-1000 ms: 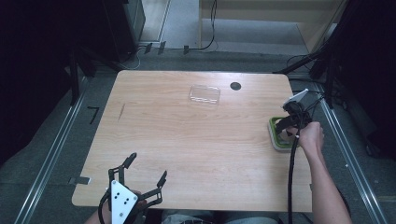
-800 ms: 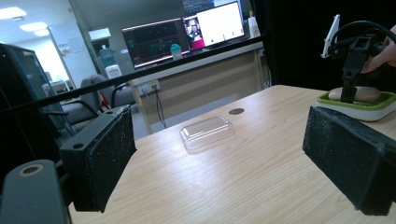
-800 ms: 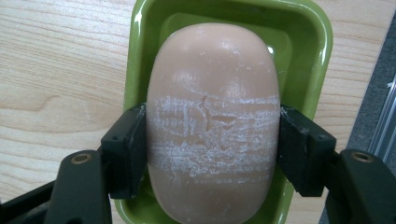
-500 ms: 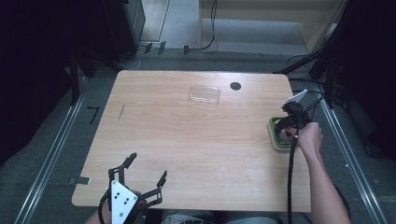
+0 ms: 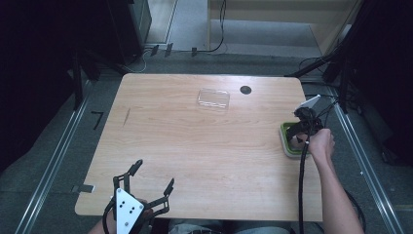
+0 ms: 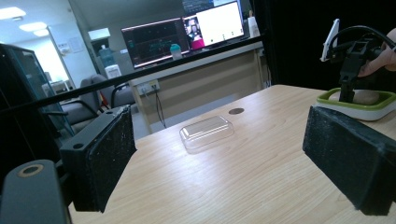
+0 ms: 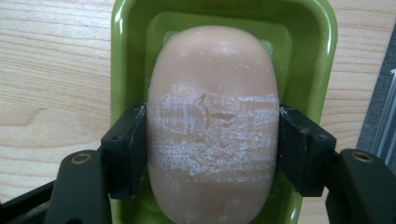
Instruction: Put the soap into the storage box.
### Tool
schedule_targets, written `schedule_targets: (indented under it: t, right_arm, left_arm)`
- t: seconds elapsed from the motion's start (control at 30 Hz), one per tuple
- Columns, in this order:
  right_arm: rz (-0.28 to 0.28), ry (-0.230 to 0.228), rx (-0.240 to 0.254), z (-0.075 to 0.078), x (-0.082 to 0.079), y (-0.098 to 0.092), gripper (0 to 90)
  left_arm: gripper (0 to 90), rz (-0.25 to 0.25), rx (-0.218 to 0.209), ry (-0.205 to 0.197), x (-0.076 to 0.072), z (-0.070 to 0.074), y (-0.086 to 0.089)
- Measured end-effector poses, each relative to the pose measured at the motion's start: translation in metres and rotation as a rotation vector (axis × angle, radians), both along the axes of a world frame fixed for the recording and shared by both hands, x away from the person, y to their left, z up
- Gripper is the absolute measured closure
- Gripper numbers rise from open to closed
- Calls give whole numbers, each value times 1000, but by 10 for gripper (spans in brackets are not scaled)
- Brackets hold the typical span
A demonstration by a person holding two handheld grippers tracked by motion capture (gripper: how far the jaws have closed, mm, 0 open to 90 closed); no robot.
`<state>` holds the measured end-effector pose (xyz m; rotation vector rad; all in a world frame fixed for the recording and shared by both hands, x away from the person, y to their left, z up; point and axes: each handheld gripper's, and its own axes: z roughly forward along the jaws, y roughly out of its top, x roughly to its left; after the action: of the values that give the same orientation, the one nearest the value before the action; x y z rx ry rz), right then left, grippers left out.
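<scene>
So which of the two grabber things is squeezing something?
The right gripper: its jaws press both sides of the soap bar in the green dish. The left gripper is open, holding nothing.

Smooth pale soap [image 7: 212, 126] with rough white scratchy marks across its middle, shiny green plastic dish [image 7: 128, 56], light wooden bench [image 5: 195, 141] with a smooth matt top, clear shiny plastic lid [image 5: 213, 99], matt black grainy pads [image 6: 109, 151] on the left claw [image 6: 224, 163]

Place: lab or office workroom
Work surface: bare wooden table [image 5: 204, 141] ringed by metal rails [image 5: 48, 170]
Floor: grey, with cables [image 5: 214, 44] trailing
Background: monitors [image 6: 187, 35] on a long counter, office chairs [image 6: 100, 95], ceiling strip lights [image 6: 11, 12]
</scene>
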<state>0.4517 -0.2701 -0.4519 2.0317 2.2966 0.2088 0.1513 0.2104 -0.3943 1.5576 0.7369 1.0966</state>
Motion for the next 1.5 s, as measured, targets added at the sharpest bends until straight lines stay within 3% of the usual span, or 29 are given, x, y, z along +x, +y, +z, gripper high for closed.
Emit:
schedule_targets:
  t: [1.17, 1.5]
  right_arm:
    - [10, 21, -21, 0, 0, 2, 322]
    - [25, 2, -24, 5, -3, 1, 281]
  left_arm:
    - [99, 2, 0, 3, 1, 0, 0]
    - [99, 2, -3, 2, 2, 0, -1]
